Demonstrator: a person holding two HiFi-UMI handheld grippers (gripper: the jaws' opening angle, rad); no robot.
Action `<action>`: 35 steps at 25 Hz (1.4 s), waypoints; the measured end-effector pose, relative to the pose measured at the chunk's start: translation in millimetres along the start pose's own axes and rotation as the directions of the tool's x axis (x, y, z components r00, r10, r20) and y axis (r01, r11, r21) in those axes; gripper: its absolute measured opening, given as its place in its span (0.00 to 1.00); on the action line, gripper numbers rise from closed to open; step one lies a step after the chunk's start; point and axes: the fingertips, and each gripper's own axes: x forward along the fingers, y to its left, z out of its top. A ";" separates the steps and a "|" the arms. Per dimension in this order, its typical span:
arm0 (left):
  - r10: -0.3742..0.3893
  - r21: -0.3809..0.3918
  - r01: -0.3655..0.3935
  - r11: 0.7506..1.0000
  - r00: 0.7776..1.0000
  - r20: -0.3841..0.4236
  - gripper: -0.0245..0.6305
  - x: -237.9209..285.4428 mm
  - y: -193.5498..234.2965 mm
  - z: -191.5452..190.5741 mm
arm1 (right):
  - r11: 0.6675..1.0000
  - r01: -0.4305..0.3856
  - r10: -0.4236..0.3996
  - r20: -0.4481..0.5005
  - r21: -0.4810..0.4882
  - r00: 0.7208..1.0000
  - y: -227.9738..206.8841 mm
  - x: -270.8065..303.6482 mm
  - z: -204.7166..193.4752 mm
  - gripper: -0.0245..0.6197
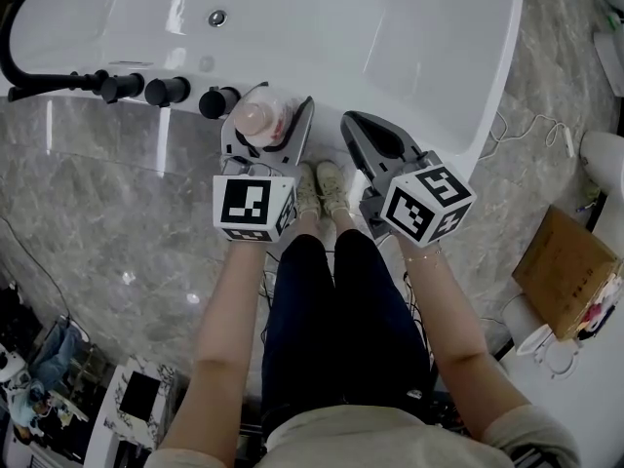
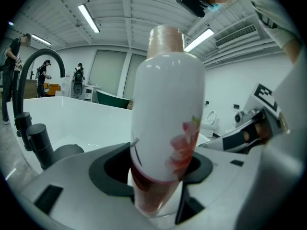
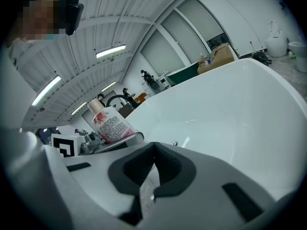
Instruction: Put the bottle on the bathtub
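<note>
The white bathtub [image 1: 390,27] lies across the top of the head view. Its smooth basin shows only a small round drain [image 1: 216,17] near the far wall. A curved black tap [image 1: 19,27] and a row of black knobs [image 1: 166,91] sit on its near rim at the left. The bottle [image 1: 258,117] is just right of the last knob, over that same near rim and between the jaws of the left gripper [image 1: 265,123]. The jaws stand fairly wide, one on each side, and press against its lower body. It is a white bottle [image 2: 165,119] with a pink flower print, a reddish band at the bottom and a pale pink cap [image 2: 165,40]. It stands upright, long axis vertical, with the cap pointing at the ceiling, so from above one sees mostly the cap. Its base seems to be at or just above the rim, but the jaws cover that spot and I cannot be sure it touches. The right gripper [image 1: 351,123] hovers just beside it over the tub edge. Its dark pads [image 3: 165,164] are closed together with nothing between them. A cardboard box [image 1: 570,271] sits on the grey marbled floor [image 1: 97,222] well off to the right.
</note>
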 end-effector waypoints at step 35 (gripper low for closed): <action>0.026 -0.237 -0.073 0.969 0.980 -0.197 0.54 -65.0 -26.6 -11.8 | 0.994 -0.017 0.016 -0.009 -0.106 1.000 52.2 -61.4 21.1 0.04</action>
